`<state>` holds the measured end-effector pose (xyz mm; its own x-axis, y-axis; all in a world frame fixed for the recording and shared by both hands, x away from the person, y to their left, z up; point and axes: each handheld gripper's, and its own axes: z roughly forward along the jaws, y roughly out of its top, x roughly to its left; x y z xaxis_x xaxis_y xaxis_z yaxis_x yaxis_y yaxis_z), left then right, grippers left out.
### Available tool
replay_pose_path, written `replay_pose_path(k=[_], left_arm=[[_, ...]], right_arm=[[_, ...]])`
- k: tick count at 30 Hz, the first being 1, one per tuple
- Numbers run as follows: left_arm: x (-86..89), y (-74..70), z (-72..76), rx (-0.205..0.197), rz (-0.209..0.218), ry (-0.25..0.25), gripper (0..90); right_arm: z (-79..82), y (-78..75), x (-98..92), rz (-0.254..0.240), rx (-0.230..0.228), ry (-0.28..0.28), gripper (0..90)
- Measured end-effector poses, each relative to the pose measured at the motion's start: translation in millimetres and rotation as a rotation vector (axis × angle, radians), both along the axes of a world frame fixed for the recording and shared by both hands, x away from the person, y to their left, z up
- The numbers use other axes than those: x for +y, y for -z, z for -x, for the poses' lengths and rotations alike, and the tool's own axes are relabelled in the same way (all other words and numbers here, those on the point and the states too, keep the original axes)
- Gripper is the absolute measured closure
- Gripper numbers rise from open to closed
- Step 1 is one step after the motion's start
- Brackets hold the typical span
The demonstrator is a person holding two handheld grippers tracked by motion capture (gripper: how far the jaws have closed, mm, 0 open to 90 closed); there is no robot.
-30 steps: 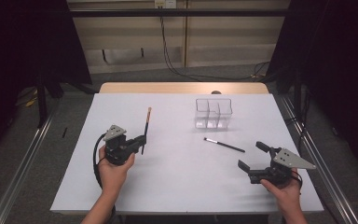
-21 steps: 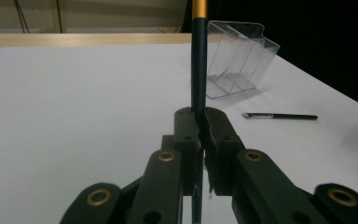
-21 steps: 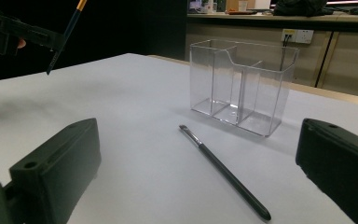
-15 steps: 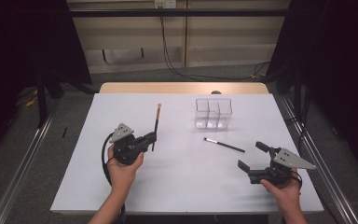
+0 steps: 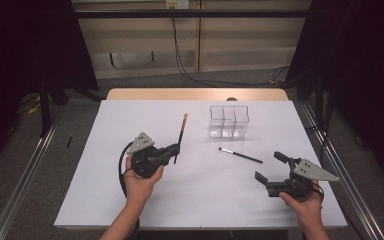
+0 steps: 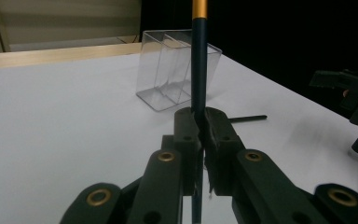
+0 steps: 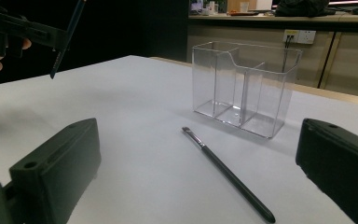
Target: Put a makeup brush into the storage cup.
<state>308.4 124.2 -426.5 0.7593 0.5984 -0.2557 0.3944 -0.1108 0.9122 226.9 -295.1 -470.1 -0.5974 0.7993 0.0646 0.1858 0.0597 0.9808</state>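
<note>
While left gripper [image 5: 176, 148] clamps brush [image 5: 181, 134] (handle upright), right gripper [image 5: 271, 168] gapes.

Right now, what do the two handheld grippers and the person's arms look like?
Both the left gripper and the right gripper are matte black, each with a grey three-cornered plate on top. Brass-coloured rivets mark the left linkage. A black cable loops from the left gripper. The forearms are bare, no sleeves.

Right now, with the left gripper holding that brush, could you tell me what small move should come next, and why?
Probably carry the left gripper toward the clear organizer. It is shut on the dark brush, which is off the table, while the organizer stands apart to its right with nothing in its compartments.
</note>
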Motion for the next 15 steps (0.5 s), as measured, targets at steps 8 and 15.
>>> replay_pose_path(k=[8, 15], left_arm=[[-11.8, 1.4, 1.7, -0.002, 0.013, 0.036, 84.3], [-18.7, 1.6, 3.7, -0.014, 0.005, 0.061, 84.4]], right_arm=[[-1.0, 0.5, 0.1, -0.005, 0.003, -0.003, 0.0], [-1.0, 1.0, 1.9, 0.001, 0.011, -0.008, 0.0]])
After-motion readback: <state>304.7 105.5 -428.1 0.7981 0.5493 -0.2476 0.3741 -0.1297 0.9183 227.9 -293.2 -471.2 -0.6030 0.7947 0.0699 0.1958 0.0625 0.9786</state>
